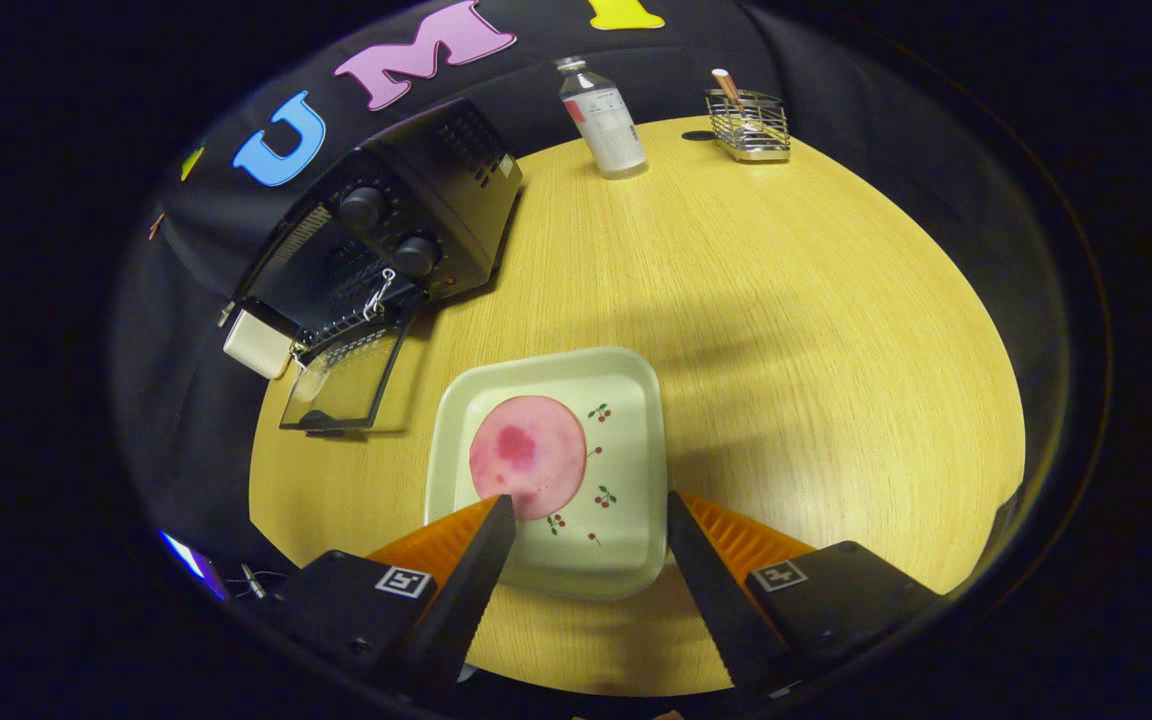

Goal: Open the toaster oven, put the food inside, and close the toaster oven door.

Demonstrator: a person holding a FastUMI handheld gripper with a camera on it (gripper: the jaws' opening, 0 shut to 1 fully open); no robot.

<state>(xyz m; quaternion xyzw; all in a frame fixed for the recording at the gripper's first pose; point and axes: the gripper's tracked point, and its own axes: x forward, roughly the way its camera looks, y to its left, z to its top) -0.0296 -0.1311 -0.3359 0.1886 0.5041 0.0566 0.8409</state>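
Above the plate (626, 400), our fingers (496, 530) stood apart; we judged the thin, floppy ham slice (528, 455) best pinched at its edge.

Matt wood-grain table (736, 300), wire-metal basket (748, 125)

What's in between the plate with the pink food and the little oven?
Only bare wooden table and the oven's open glass door, lying down towards the plate, as the gripper view shows. The pink slice sits just ahead of the open tongs.
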